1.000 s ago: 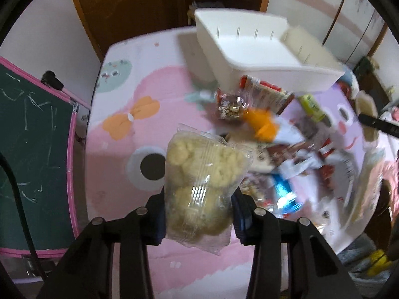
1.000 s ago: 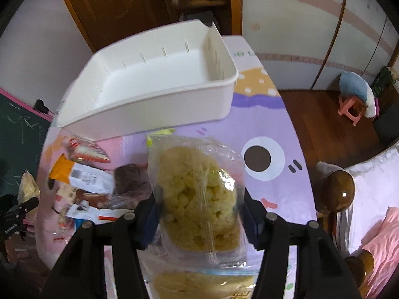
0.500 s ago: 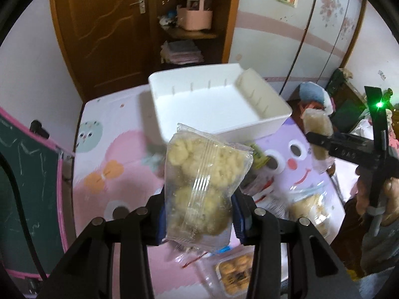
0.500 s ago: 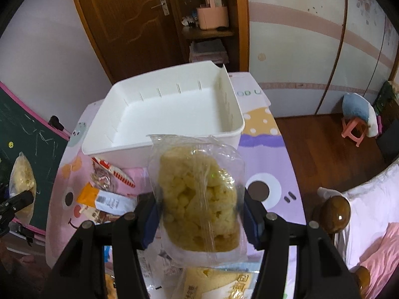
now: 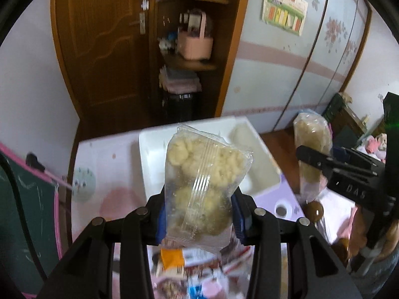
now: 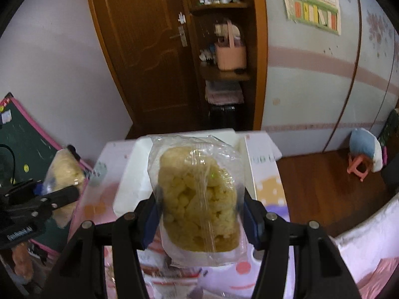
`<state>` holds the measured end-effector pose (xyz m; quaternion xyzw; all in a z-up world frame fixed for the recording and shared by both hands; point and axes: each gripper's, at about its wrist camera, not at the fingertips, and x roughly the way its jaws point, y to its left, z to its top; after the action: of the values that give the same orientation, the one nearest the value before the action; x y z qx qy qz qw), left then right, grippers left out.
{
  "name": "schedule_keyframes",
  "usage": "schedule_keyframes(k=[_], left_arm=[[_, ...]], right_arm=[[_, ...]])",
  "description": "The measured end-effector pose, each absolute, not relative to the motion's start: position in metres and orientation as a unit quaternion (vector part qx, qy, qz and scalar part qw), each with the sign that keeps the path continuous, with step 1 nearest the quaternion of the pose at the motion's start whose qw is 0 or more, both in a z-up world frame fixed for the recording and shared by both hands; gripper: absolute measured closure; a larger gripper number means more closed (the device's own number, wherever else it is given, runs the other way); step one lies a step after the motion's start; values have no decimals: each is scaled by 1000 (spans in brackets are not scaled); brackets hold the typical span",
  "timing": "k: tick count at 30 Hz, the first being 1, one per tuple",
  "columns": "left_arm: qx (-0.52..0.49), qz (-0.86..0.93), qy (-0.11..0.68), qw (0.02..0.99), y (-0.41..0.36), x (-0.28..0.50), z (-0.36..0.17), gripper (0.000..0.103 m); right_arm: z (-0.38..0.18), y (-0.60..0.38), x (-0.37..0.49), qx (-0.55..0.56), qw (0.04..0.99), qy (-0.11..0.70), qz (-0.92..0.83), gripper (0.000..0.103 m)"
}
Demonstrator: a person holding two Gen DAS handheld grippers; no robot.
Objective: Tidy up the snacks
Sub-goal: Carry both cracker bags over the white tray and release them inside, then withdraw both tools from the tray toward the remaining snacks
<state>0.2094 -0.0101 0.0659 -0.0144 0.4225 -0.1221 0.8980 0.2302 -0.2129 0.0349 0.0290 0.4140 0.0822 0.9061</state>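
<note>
We hold one puffed-snack bag (image 5: 203,186) in the left gripper (image 5: 198,218), another bag (image 6: 198,199) in the right gripper (image 6: 199,220), jaws pinching their lower halves above the white bin (image 5: 154,164) at the counter's far edge. They seem light, crinkly and crushable.

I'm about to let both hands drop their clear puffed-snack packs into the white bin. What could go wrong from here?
The left gripper pinches only the lower end of its snack pack, so the slick film may slip. The right gripper squeezes its fuller snack pack and may crush the puffs. Both hang short of the white bin, so an early release could land among the loose snacks.
</note>
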Motion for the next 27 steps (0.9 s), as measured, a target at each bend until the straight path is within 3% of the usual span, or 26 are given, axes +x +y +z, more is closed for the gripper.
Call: schedule_keyframes(k=[7, 14, 16, 18, 21, 23, 27], left_arm=[[-7, -93, 414, 905, -31, 262, 58, 63], [-23, -67, 454, 888, -28, 304, 4, 62], [-21, -54, 461, 886, -27, 311, -8, 54], [-25, -46, 463, 885, -25, 312, -15, 18], [-34, -43, 448, 892, -20, 306, -14, 13], [-37, -49, 446, 893, -17, 298, -11, 13], [-38, -54, 430, 900, -13, 277, 1, 13]], right_arm=[[37, -196, 289, 15, 901, 430, 55, 46], [-21, -190, 334, 11, 868, 495, 36, 46], [-36, -192, 341, 24, 860, 509, 39, 46], [-46, -198, 344, 56, 855, 513, 49, 45], [-55, -208, 343, 98, 844, 526, 47, 40], [-55, -209, 341, 105, 843, 526, 50, 31], [-47, -208, 323, 85, 850, 518, 54, 29]])
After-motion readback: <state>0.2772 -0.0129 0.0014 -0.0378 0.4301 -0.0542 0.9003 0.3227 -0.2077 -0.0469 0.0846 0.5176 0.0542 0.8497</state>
